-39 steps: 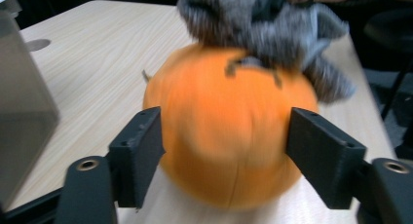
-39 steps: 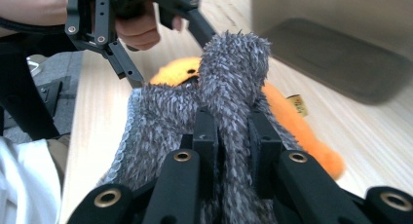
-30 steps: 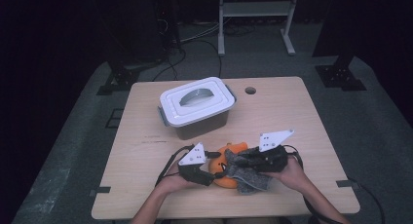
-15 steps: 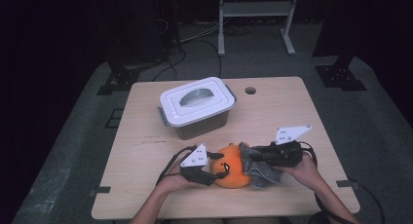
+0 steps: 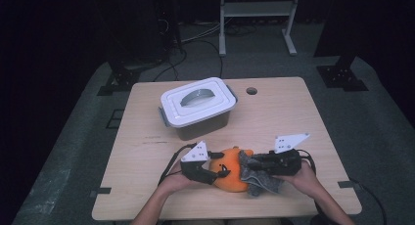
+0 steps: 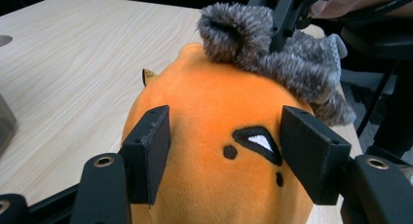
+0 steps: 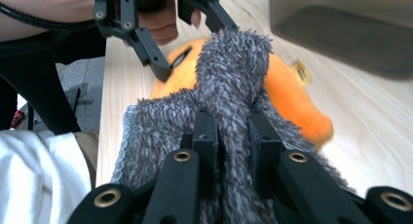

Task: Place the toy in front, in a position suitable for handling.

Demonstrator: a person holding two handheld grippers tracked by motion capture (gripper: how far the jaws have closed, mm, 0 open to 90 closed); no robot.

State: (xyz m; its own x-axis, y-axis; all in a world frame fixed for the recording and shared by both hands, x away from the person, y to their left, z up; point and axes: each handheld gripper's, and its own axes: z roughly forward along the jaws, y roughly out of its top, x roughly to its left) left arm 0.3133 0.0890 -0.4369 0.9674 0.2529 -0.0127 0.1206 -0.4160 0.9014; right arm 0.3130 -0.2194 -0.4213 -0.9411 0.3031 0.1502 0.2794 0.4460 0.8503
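An orange plush toy [image 5: 231,175] with a stitched black-and-white face lies near the table's front edge. My left gripper [image 6: 224,131] straddles it, both pads pressing into its sides; its jaws have just been opening a little with the plush [image 6: 214,107] still between them. A grey fuzzy cloth [image 5: 263,182] drapes over the toy's right end. My right gripper [image 7: 233,121] is shut on a bunched fold of this cloth [image 7: 160,121], with the orange plush [image 7: 287,92] just beyond. In the high view the right gripper [image 5: 247,162] sits right of the toy.
A grey storage box with a white handled lid [image 5: 198,106] stands at the table's middle back, seen blurred in the right gripper view [image 7: 341,34]. A round cable hole [image 5: 251,91] is behind it. The table's front edge [image 5: 220,216] is close to my hands.
My right gripper has pulled the grey cloth to the right, off the top of the plush, so more orange shows. The left gripper has stayed on the toy.
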